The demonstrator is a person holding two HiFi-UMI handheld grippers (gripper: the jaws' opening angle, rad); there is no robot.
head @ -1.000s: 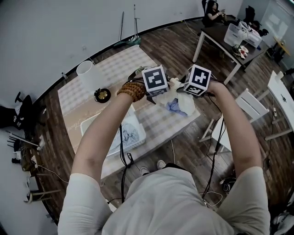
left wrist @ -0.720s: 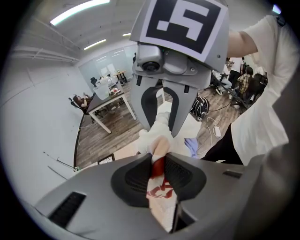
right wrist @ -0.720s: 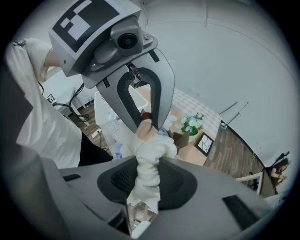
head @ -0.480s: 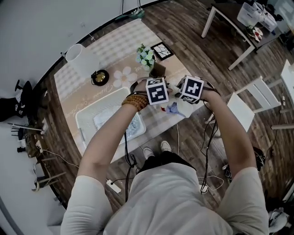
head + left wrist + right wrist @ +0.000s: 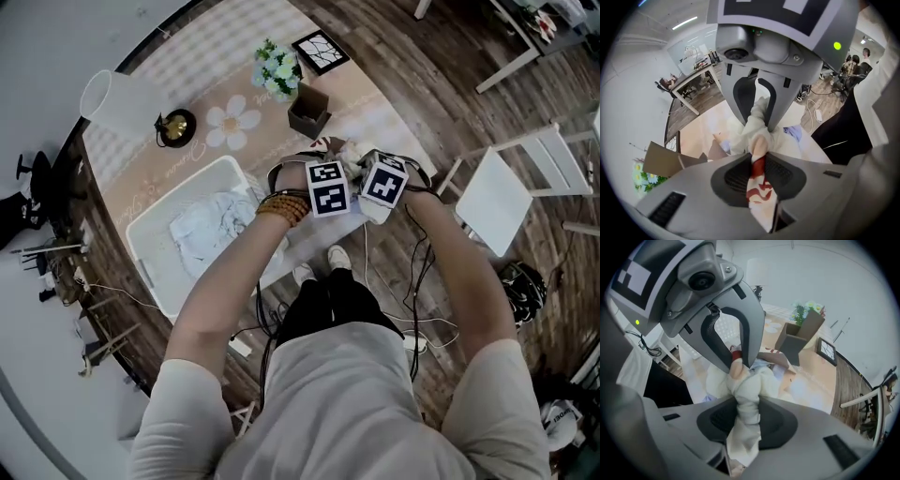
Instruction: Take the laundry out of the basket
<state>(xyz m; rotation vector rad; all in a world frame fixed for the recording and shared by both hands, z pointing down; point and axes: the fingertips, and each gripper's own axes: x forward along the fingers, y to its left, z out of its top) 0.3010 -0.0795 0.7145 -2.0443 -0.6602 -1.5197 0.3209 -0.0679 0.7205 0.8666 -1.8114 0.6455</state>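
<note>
Between both grippers (image 5: 758, 154) (image 5: 743, 397), garment (image 5: 743, 137) lengthwise left-to-right.

A forearm (image 5: 230, 272) hides the basket's (image 5: 176, 189) near corner; by the table's (image 5: 234, 56) front edge, only scraps of garment (image 5: 352, 156) show.

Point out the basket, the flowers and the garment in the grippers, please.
basket (image 5: 150, 244): head view, bare left wall.
flowers (image 5: 277, 67): head view, the blooms.
garment (image 5: 746, 397): right gripper view, bunched cloth between the jaws.
</note>
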